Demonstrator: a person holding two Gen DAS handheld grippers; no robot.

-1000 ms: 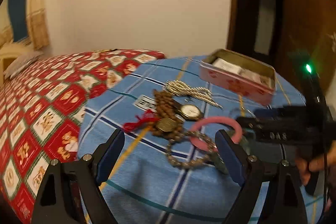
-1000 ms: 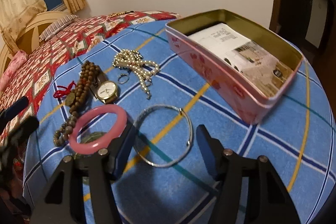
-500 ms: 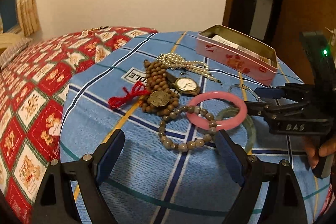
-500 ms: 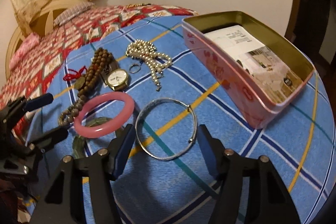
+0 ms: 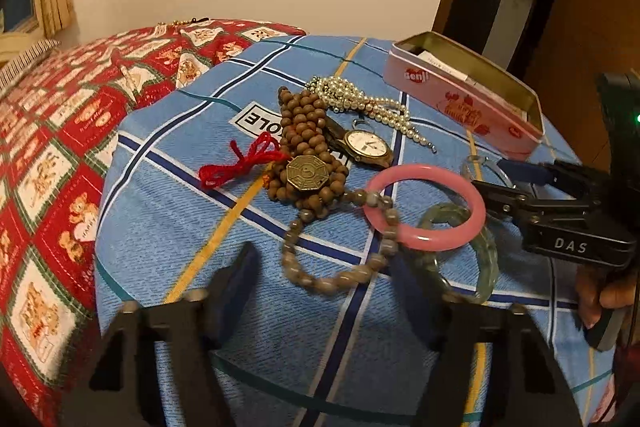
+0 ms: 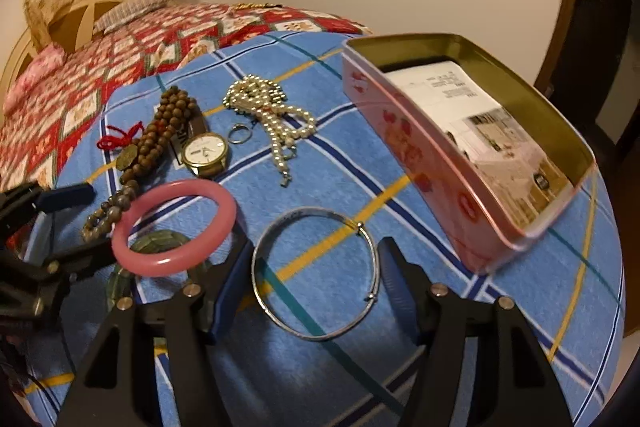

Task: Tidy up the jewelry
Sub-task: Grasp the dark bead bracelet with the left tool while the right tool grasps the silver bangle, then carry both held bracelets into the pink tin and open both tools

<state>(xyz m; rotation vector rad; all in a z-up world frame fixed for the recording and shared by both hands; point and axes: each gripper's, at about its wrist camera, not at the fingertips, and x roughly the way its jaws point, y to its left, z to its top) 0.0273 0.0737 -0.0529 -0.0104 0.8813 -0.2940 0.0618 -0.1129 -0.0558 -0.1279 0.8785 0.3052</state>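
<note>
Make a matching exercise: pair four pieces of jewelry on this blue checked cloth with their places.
Things:
1. thin silver wire bangle
2. smooth pink round bangle
3. gold-cased wristwatch
4. white pearl necklace

Places:
A. beside the brown wooden beads
B. between the right tool's fingers
C. nearest the pink tin
D. lying over the green bangle

Pairs: 1-B, 2-D, 3-A, 4-C

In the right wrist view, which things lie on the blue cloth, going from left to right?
Red tassel → wooden bead string → watch → small ring → pearl necklace → silver bangle → pink tin.
</note>
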